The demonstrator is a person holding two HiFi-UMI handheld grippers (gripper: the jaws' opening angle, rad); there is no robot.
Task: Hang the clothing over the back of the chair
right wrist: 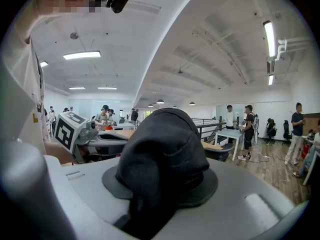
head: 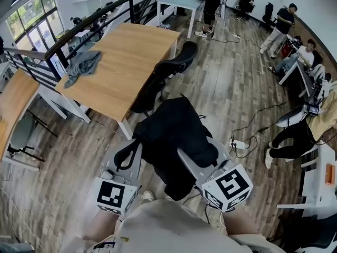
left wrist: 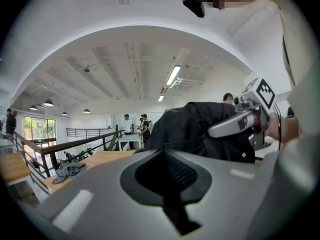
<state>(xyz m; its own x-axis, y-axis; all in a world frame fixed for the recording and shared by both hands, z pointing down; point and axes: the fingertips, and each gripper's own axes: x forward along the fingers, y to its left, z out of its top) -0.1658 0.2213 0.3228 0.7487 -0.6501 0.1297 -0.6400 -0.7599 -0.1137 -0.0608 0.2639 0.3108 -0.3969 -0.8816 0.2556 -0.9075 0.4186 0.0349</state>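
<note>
Black clothing (head: 174, 130) hangs in the air near the person, spread between both grippers. Right gripper (head: 184, 157): jaws clamped on a thick bunch of it. Left gripper (head: 136, 144): jaws closed on its left edge. The chair (head: 174, 67) stands farther off, beside the wooden table (head: 126, 62).

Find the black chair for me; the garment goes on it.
In the head view, the black chair stands centre, against the wooden table's right edge, beyond the black garment.
</note>
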